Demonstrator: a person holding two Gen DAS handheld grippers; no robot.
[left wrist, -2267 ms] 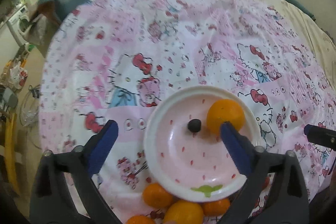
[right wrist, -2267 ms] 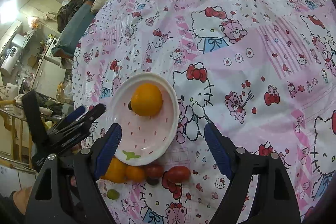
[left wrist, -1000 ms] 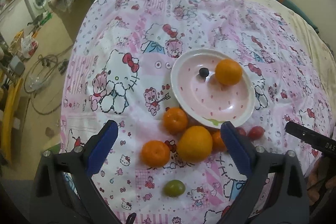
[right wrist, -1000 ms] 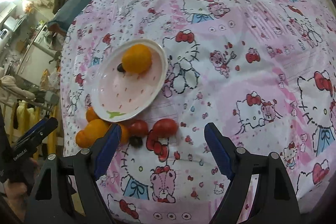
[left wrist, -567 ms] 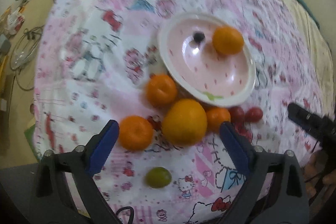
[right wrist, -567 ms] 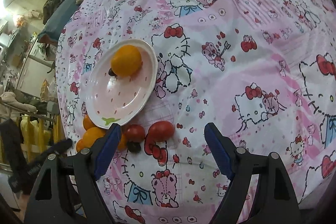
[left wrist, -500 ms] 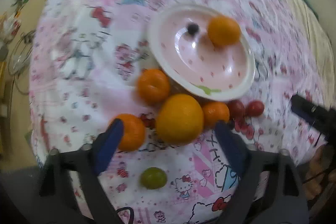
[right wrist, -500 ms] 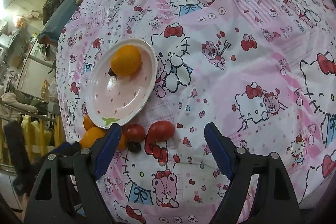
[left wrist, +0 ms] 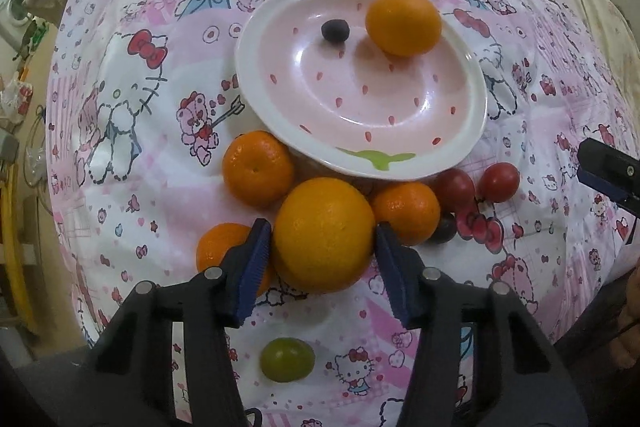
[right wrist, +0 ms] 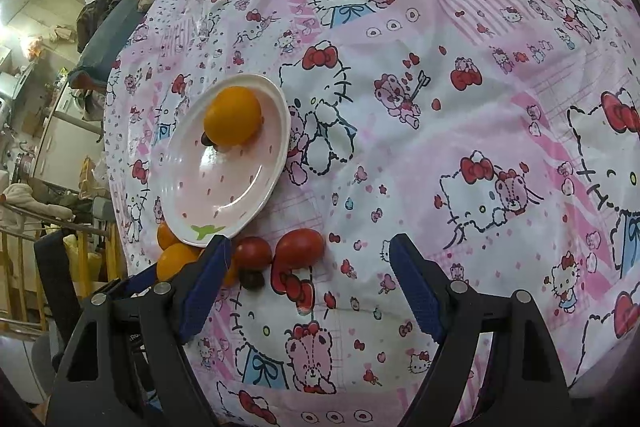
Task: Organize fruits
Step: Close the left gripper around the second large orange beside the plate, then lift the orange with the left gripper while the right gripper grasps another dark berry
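Your left gripper (left wrist: 323, 241) points steeply down over the fruit pile, and its jaws have just been closing around the big orange (left wrist: 324, 234); the blue pads (left wrist: 256, 259) now sit at the fruit's two sides, touching or a hair off, so treat the hold as barely made, not yet firm. That orange rests on the pink cartoon-print cloth (left wrist: 132, 131), just in front of the strawberry-pattern plate (left wrist: 256, 99), with smaller mandarins crowding it: one (left wrist: 258, 167) at its upper left against the plate rim, one (left wrist: 224, 247) partly behind your left pad, one (left wrist: 406, 211) touching its right side. Further right lie two red tomatoes (left wrist: 476, 183) and a dark grape (left wrist: 444, 230); a green grape (left wrist: 287, 359) lies alone nearer you. The plate already holds one orange (left wrist: 402, 23) and a dark berry (left wrist: 335, 30). Your right gripper (right wrist: 308, 287) hovers with its jaws wide apart and nothing between them, above the cloth beside the tomatoes. The big orange looks firm, fairly heavy for its size, round and smooth-skinned, so it could roll or slip out of a shallow pinch. Hold it across its widest middle, pads level on opposite sides, and squeeze only until it stops shifting. Lifting it will probably disturb the mandarins leaning on it, so expect them to roll on the soft cloth.
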